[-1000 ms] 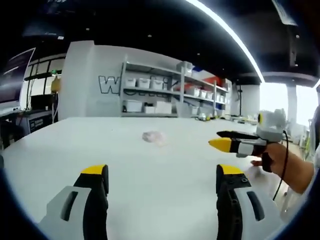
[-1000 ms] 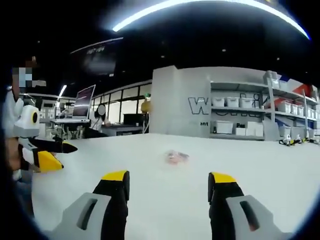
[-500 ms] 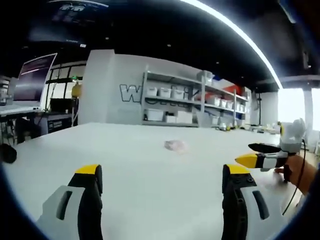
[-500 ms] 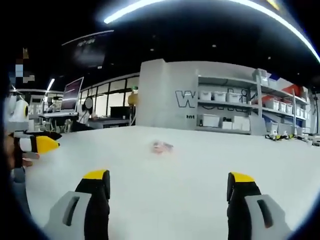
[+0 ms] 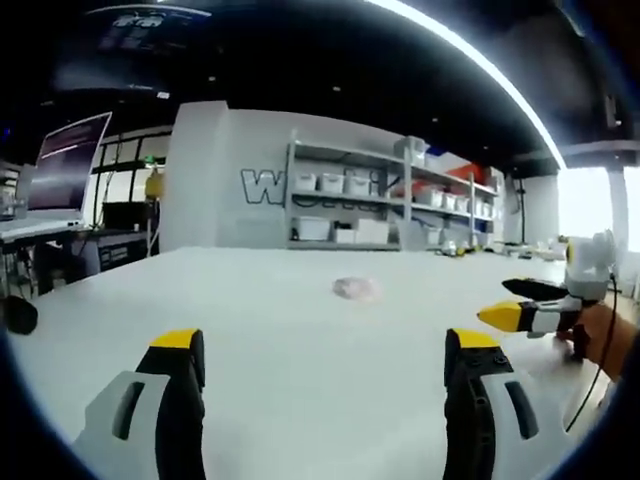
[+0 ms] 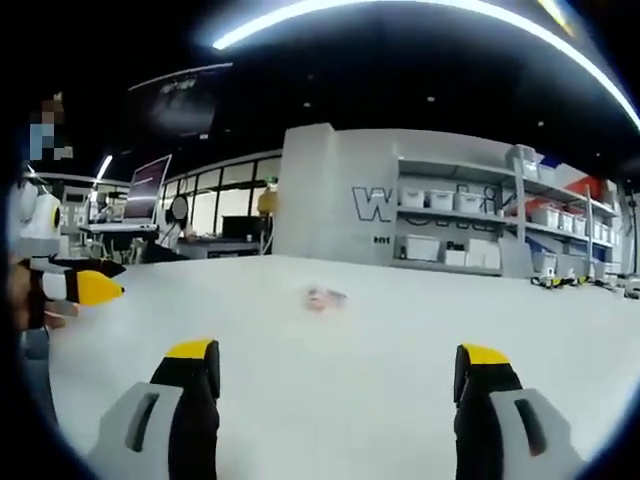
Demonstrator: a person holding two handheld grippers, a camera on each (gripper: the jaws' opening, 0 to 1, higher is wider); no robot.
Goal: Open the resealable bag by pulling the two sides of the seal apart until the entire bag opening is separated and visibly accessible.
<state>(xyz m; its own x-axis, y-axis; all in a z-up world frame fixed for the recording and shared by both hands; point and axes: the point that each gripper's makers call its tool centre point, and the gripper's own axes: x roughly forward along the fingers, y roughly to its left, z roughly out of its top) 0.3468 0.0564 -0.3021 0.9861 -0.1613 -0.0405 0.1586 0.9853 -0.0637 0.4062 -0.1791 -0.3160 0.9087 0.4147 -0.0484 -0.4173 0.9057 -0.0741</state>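
— While both tools hang above the white table [image 5: 300,350], where does the resealable bag [image 5: 356,289] lie?

— Out on the bare table top, well ahead of both, flat and by itself. In the left gripper view it is a pale, pinkish crumple; in the right gripper view the same small thing [image 6: 326,298] shows a touch of red. It is too small and blurred to tell whether its seal is shut.

— And the left hand-held gripper [image 5: 325,350]?

— Its two yellow-tipped jaws stand wide apart with nothing between them. It also comes into the right gripper view from the left edge [image 6: 85,285], held in a hand [image 6: 30,300], well apart from the bag.

— The right hand-held gripper [image 6: 340,365]?

— Jaws spread just as wide, nothing held. The left gripper view catches it at the right [image 5: 525,305], a hand [image 5: 600,335] around its grip.

— Any writing?

— On the grey wall [image 5: 230,180] behind the shelving [image 5: 390,200] are large outlined letters starting with "W"; the rest is cut by the shelf posts, possibly "wo". The white bins on the shelves carry nothing readable.
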